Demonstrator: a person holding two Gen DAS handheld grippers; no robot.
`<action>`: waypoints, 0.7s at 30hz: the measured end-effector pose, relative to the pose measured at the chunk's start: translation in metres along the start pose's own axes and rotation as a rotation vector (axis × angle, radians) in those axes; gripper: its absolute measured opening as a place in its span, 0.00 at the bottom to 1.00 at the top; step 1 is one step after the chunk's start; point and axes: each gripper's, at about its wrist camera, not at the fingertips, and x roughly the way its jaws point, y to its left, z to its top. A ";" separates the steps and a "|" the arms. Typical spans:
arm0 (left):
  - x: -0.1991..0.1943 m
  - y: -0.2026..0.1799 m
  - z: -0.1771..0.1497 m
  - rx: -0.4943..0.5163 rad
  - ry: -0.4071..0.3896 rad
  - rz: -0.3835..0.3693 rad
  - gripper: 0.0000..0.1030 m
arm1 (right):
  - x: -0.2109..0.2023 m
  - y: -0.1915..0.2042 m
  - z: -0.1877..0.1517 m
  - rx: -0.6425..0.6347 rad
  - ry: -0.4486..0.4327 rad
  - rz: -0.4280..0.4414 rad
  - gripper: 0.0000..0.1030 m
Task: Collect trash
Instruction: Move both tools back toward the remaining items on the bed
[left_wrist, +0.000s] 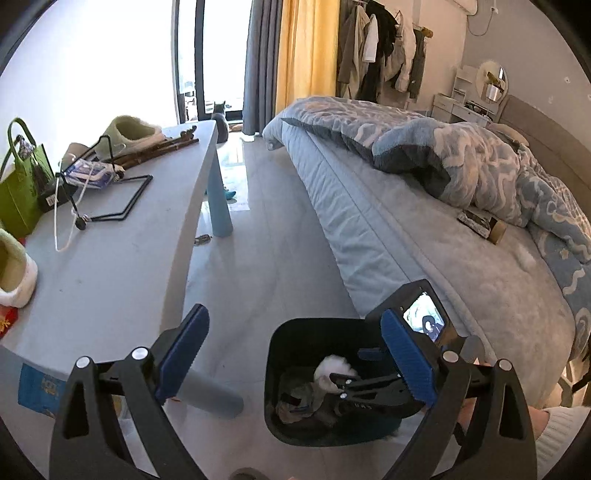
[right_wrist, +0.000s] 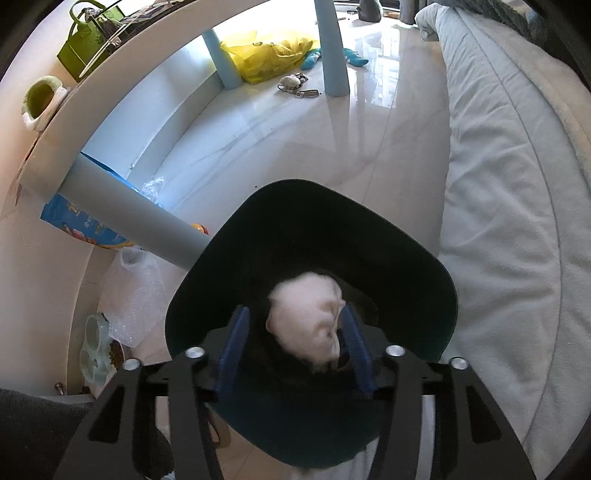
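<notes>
Item: white tissue wad (right_wrist: 308, 317) — crumpled, soft and, we judge, nearly weightless; it should crush under any squeeze, so a light pinch across its middle suits it. Location: between the fingers of our right gripper (right_wrist: 295, 350), touching the right pad, over the open black bin (right_wrist: 417, 266); jaws stand narrow, though we cannot tell whether they grip it. Our left gripper (left_wrist: 295, 354) hangs wide and empty above the bin. Surroundings: grey table (left_wrist: 122, 258) to the left, bed (left_wrist: 424, 236) to the right.
</notes>
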 end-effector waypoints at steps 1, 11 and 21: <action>-0.002 -0.001 0.000 0.004 -0.007 -0.001 0.93 | 0.000 -0.001 0.000 0.001 -0.003 0.002 0.59; -0.019 -0.011 0.013 0.006 -0.090 -0.012 0.94 | -0.034 -0.008 0.004 -0.002 -0.098 0.011 0.63; -0.027 -0.041 0.027 0.016 -0.131 -0.030 0.94 | -0.097 -0.024 -0.001 -0.042 -0.290 -0.036 0.68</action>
